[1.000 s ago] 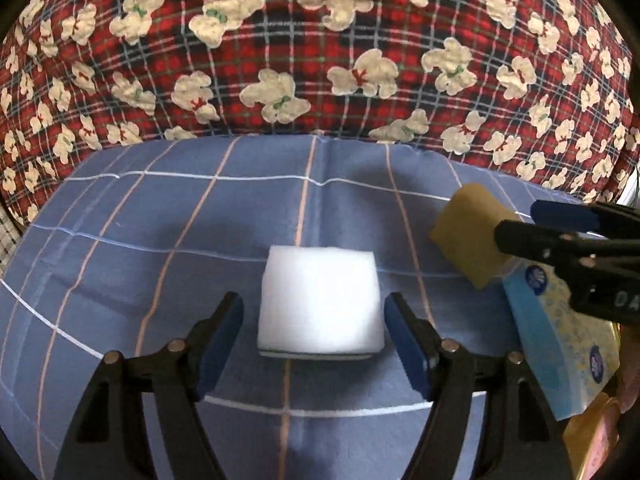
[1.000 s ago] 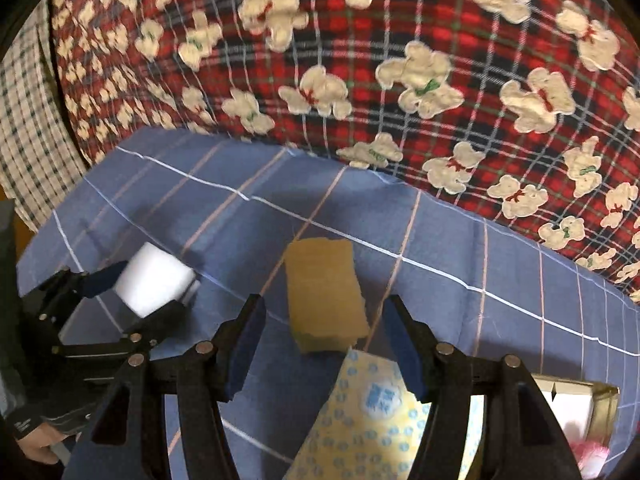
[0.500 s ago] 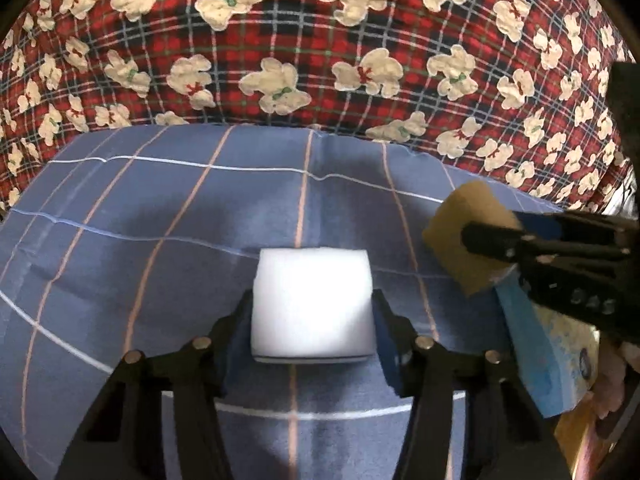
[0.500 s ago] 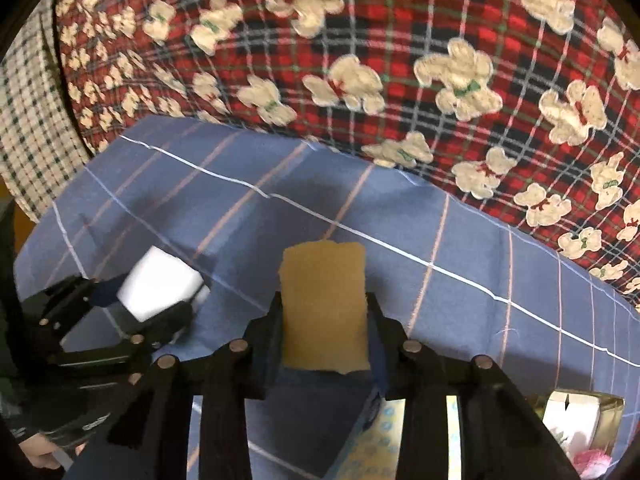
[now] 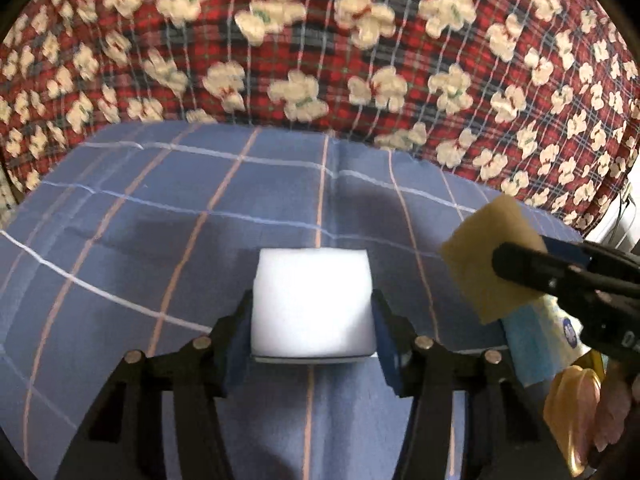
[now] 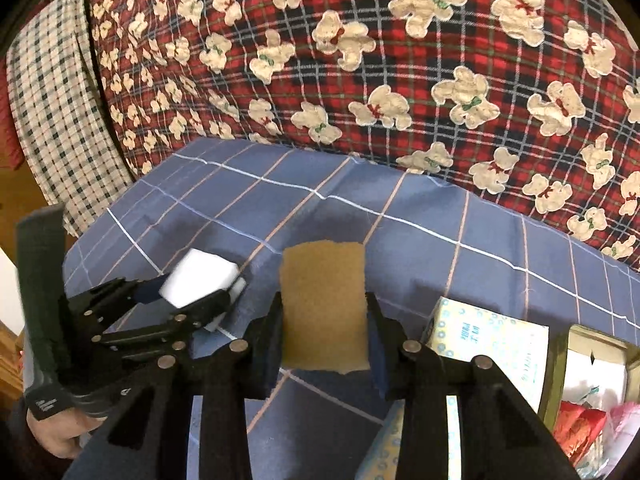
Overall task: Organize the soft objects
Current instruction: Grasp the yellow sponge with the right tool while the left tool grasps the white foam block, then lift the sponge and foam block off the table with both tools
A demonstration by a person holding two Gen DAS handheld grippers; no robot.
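Left wrist view: the left gripper clamps a white foam block between both fingers, above the blue checked cloth. Right wrist view: the right gripper is closed on a tan sponge held upright between its fingers — a blue-dotted tissue pack lies just right of it, the left gripper to its left.

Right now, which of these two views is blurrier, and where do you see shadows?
Left wrist view: the red bear-print fabric is smeared by motion blur, the white sponge stays fairly crisp, and soft shadows lie on the blue checked cloth. Right wrist view: sharper overall, with a faint shadow behind the tan sponge.
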